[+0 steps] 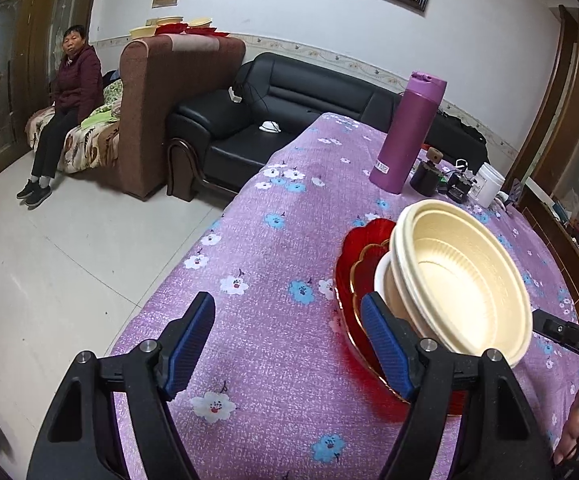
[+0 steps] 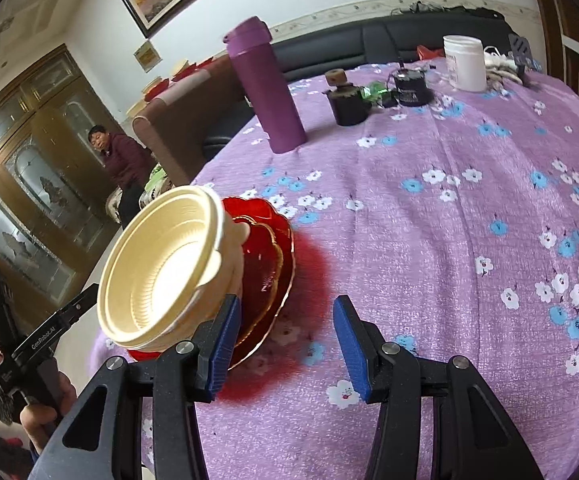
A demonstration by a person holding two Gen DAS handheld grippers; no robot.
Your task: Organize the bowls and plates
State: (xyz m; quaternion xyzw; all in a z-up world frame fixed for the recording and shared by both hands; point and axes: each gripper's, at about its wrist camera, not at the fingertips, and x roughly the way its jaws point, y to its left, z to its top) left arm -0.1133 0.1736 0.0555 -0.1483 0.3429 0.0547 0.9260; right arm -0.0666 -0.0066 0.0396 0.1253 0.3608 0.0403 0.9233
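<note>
The worktop cloth (image 2: 449, 240) is lilac with white and blue flowers. The nested plastic bowls (image 2: 161, 268) are cream, and the scalloped glass plates (image 2: 273, 248) are red with gold rims. The tall bottle (image 2: 265, 92) is purple.

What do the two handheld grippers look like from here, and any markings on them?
Both the left gripper and right gripper have black angular frames with silver bolts and ribbed blue pads. The left one's black body, seen from the right wrist, bears white "GenRobot.AI" lettering.
</note>
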